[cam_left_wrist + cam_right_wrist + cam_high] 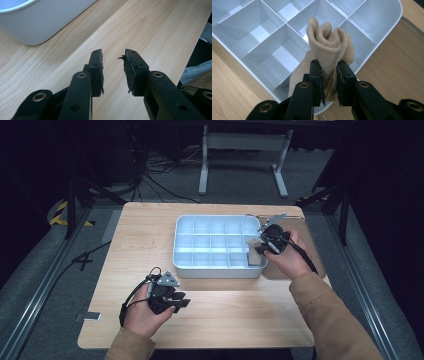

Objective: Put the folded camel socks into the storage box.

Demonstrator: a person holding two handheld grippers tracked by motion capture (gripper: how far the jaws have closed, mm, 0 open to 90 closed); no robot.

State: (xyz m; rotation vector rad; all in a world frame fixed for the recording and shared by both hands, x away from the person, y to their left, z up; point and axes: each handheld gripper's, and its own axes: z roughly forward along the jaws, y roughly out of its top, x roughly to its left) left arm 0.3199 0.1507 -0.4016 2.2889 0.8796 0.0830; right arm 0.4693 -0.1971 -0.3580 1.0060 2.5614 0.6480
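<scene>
A rolled beige sock (329, 47) is pinched between the jaws of my right gripper (329, 64), which is shut on it. In the high view the same sock (254, 251) hangs over the right end of a white divided tray (180, 232), with my right gripper (265, 245) above the tray's near right compartments. The sock's lower end dips toward a compartment by the tray's rim (384, 40). My left gripper (181, 303) rests low over the bare table in front of the tray, jaws open with nothing between them. In the left gripper view, the left gripper (113, 56) points across the wood, past the tray's corner (32, 25).
The wooden table (225, 315) has free room in front of the tray and at the left. A brownish mat (320, 270) lies under the tray's right side. Beyond the table stand a white desk frame (245, 145), cables and dark stands on the floor.
</scene>
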